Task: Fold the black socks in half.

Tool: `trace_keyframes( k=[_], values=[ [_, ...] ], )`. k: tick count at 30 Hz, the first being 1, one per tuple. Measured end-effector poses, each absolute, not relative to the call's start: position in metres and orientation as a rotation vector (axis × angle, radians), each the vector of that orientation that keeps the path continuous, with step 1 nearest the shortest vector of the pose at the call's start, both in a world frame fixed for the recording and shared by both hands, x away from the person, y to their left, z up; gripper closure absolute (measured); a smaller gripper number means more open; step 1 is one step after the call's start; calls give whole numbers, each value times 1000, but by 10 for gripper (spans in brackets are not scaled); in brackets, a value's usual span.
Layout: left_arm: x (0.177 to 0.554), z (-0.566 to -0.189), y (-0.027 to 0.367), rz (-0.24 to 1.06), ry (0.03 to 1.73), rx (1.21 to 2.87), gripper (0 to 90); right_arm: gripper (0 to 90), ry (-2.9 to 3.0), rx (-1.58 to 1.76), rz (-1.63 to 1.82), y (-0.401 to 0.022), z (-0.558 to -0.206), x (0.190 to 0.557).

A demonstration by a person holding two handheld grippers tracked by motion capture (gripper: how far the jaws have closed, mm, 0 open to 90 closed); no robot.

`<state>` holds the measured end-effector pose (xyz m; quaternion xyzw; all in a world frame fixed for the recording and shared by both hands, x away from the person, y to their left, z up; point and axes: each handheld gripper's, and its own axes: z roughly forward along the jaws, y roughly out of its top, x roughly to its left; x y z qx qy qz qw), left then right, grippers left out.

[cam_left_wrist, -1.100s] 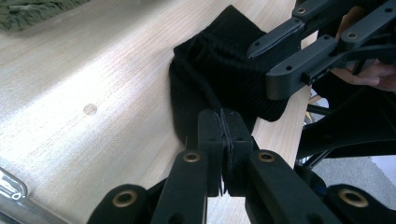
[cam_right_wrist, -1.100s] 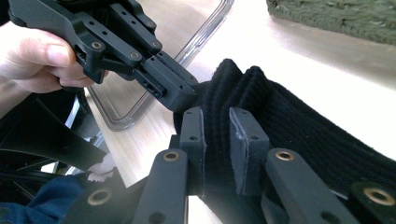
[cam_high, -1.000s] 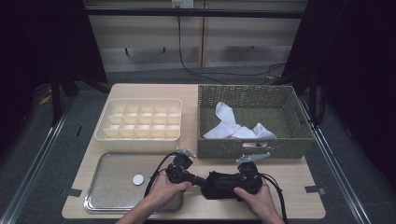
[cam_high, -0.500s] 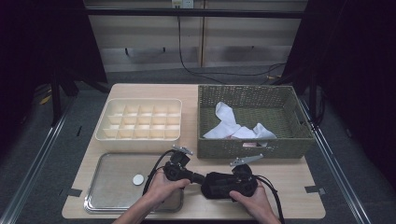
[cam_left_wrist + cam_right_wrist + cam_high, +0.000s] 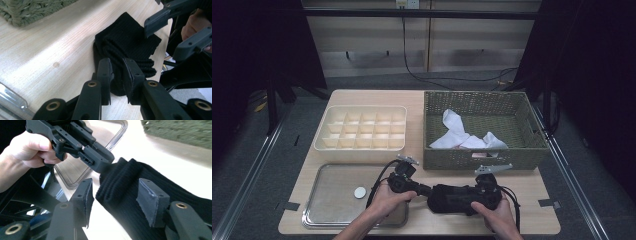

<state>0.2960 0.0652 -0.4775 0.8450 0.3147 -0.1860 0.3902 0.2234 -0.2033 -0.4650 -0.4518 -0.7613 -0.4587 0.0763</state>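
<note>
A folded black knit cloth (image 5: 449,199) lies on the wooden table near its front edge, between my two grippers. My left gripper (image 5: 428,190) reaches it from the left. In the left gripper view the jaws (image 5: 117,75) stand narrow; they have just been opening a little, and the cloth's (image 5: 125,42) folded edge still fills the gap and touches both pads. My right gripper (image 5: 464,197) comes from the right. In the right gripper view its jaws (image 5: 117,195) have just been opening and straddle the cloth (image 5: 120,177) wide without pressing it.
A green wicker basket (image 5: 482,156) with white cloths (image 5: 457,132) stands behind the grippers. A cream divided box (image 5: 362,130) sits at the back left. A metal tray (image 5: 327,210) holding a small white disc (image 5: 360,192) lies at the front left, beside my left hand.
The right gripper's jaws have spread apart off the black cloth and the right hand has lifted slightly. The left hand has stayed in place at the cloth's left edge.
</note>
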Motion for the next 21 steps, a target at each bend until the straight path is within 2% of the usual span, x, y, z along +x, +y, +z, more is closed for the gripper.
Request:
trace_keyframes(
  k=[15,21],
  values=[
    [297,-472,64,-459,795,2139,726,424,-2239,-1396,-1426,-236,-460,204],
    [299,-467,61,-456,799,2117,692,492,-2250,-1503,-1393,-250,-466,203]
  ],
)
